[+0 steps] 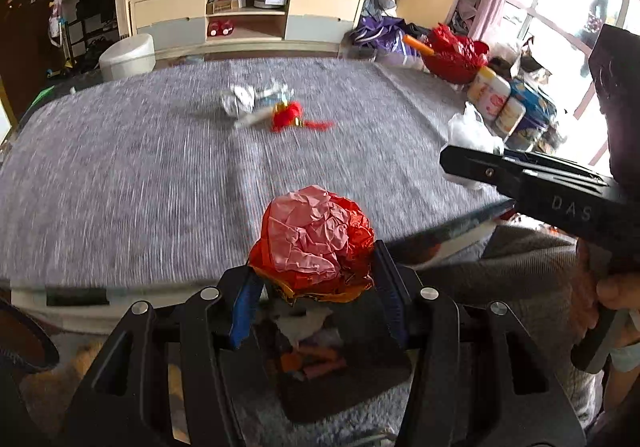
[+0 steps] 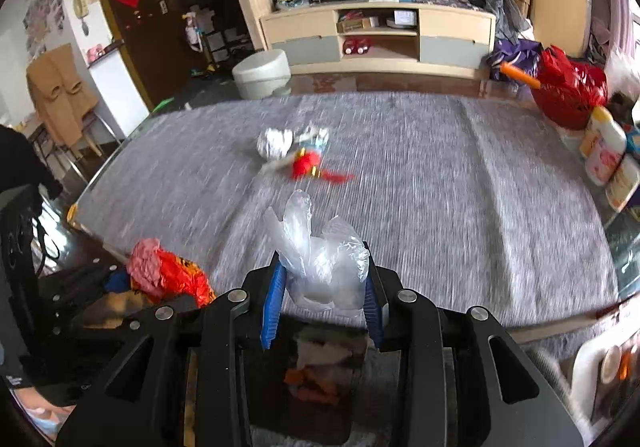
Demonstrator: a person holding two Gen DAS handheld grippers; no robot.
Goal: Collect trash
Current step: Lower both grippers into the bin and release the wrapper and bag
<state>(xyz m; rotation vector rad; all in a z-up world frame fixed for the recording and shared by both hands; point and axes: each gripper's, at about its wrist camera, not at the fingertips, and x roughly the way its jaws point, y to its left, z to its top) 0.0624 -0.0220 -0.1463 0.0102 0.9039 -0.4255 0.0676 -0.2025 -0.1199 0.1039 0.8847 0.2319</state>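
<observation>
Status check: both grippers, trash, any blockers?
Left gripper shut on crumpled red paper. Right gripper shut on clear plastic bag. Foil wad and red tassel left on grey table cover. Nothing in the way.

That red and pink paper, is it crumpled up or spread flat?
Crumpled. The red and pink paper is a creased ball, pinched between the jaws of the left gripper, above the grey table cover.

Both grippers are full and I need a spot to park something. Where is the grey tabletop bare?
The grey tabletop is bare left and right of the middle trash pile. The right edge is crowded with bottles and the red bag.
</observation>
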